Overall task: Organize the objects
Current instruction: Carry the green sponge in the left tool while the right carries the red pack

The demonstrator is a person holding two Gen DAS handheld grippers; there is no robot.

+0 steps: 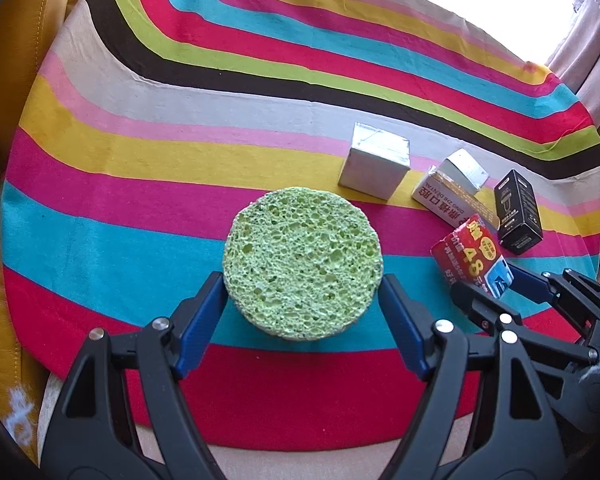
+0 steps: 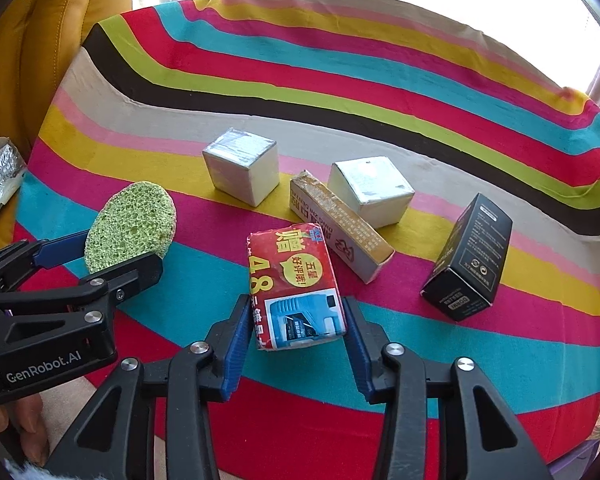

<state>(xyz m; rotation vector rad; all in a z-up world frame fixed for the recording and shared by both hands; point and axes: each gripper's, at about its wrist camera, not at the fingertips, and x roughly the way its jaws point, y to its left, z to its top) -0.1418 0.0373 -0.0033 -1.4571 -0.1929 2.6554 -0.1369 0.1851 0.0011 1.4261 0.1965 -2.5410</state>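
My left gripper (image 1: 303, 292) is shut on a round green sponge (image 1: 302, 262) and holds it above the striped cloth (image 1: 140, 160). It also shows in the right wrist view (image 2: 130, 226), at the left. My right gripper (image 2: 298, 316) is shut on a red printed packet (image 2: 294, 284), which also shows at the right of the left wrist view (image 1: 474, 258). On the cloth stand two silver cubes (image 2: 242, 164) (image 2: 370, 190), a long white and gold box (image 2: 340, 226) lying flat, and a black box (image 2: 470, 258) tilted on its side.
The cloth covers a round table whose edge runs close behind the boxes. A mustard leather seat (image 2: 56, 32) stands at the left. A foil-wrapped item (image 2: 0, 178) lies off the table at the far left. Curtains (image 1: 588, 40) hang at the right.
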